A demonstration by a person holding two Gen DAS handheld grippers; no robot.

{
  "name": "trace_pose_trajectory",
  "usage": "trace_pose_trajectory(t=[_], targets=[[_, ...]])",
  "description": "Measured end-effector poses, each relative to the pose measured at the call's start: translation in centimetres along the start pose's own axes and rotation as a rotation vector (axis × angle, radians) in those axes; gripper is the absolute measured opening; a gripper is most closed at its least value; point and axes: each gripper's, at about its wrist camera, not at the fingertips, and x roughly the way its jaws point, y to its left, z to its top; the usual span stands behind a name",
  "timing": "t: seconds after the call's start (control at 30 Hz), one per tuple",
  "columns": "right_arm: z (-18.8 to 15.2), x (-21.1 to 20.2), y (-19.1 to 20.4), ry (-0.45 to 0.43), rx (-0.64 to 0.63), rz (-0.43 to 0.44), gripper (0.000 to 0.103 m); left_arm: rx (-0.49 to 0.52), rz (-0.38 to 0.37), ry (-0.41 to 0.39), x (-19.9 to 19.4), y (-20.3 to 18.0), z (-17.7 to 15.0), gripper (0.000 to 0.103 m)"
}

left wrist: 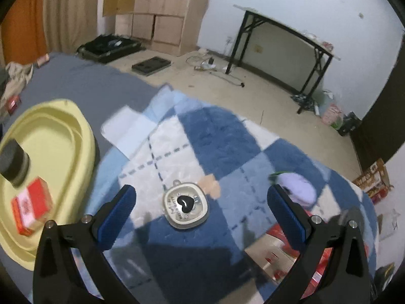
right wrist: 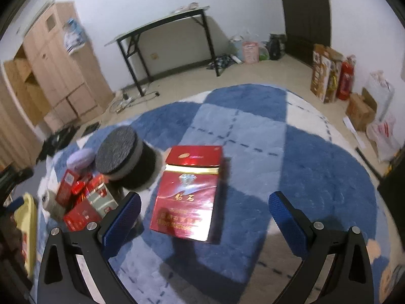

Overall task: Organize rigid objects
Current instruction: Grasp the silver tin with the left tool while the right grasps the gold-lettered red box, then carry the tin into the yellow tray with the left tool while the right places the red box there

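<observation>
Both my grippers, left [left wrist: 201, 202] and right [right wrist: 205, 209], gape empty: the compact [left wrist: 186, 205] at 12 o'clock looks light and slick, so I'd pinch its flat edges; the carton [right wrist: 188, 192] looks stiff and light.

Motion is blurring the red pack [left wrist: 31, 209] in the yellow tray [left wrist: 63, 131]; the frame edge is cutting off the tray [right wrist: 25, 228] in the right view.

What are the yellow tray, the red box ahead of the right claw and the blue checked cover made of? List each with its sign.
Yellow tray: looks like moulded plastic, matte, with smooth rounded stepped rims.
Red box: probably glossy printed card, perhaps film-wrapped; it has sharp folded edges and bright glare.
Blue checked cover: soft pile fabric, likely fleece or plush, with a fuzzy, dented surface.
</observation>
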Motion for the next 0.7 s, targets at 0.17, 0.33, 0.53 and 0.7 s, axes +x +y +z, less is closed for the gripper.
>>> trace_pose_trajectory(t=[0.17, 0.33, 0.53, 0.7], targets=[[0.7, 2.1, 0.6, 0.012, 0.023, -0.026, 0.103, 0.012, 0.040, -0.003, 2.5, 0.0, -1.4, 0.103], [-0.3, 4.2, 1.3, 0.033, -0.046, -0.059, 0.103, -0.005, 0.028, 0.005, 3.6, 0.8, -2.1, 0.093], [-0.8, 4.4, 2.0, -0.011, -0.111, -0.086, 0.078, -0.013, -0.016, -0.032, 3.5, 2.0, -2.5, 0.052], [-1.4, 4.2, 1.9, -0.031, -0.123, -0.044, 0.062, 0.096, -0.028, -0.047, 2.6, 1.6, -3.0, 0.052]])
